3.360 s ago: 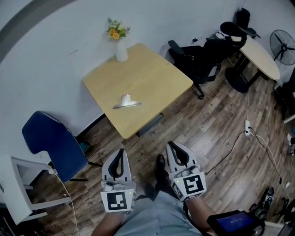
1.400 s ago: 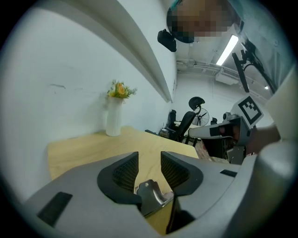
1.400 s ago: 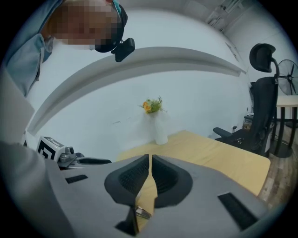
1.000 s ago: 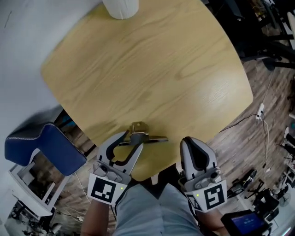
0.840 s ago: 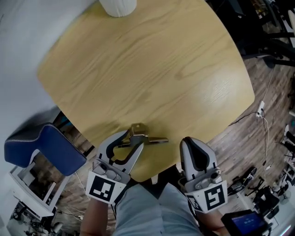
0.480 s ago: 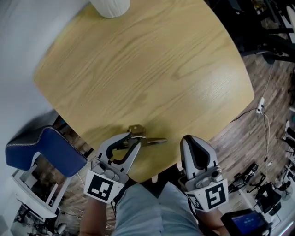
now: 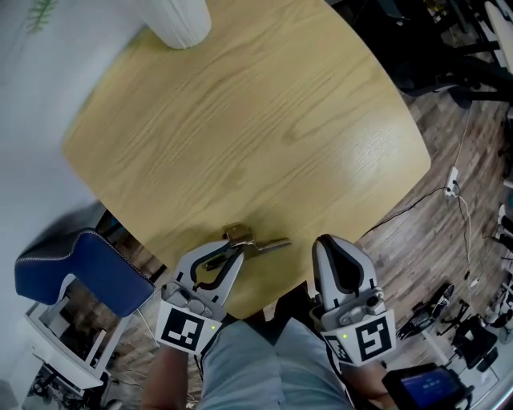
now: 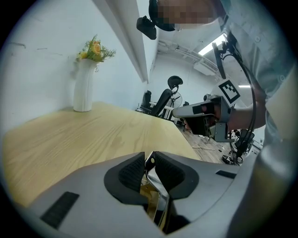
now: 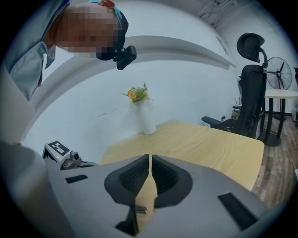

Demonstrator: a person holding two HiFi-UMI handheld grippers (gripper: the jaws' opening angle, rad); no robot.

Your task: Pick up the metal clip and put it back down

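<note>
Near the table's front edge, the left gripper's 2 jaws have just been closing and pinch the metal clip lying there — the right gripper alongside has jaws together, empty.

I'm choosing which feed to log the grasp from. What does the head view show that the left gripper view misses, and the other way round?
Head view only: the blue chair, and the handle of the metal clip jutting past the left claw. Left gripper view only: that claw's pads, which have just been closing, pressing on the clip, plus a ceiling light. Both: table, white vase, right claw.
</note>
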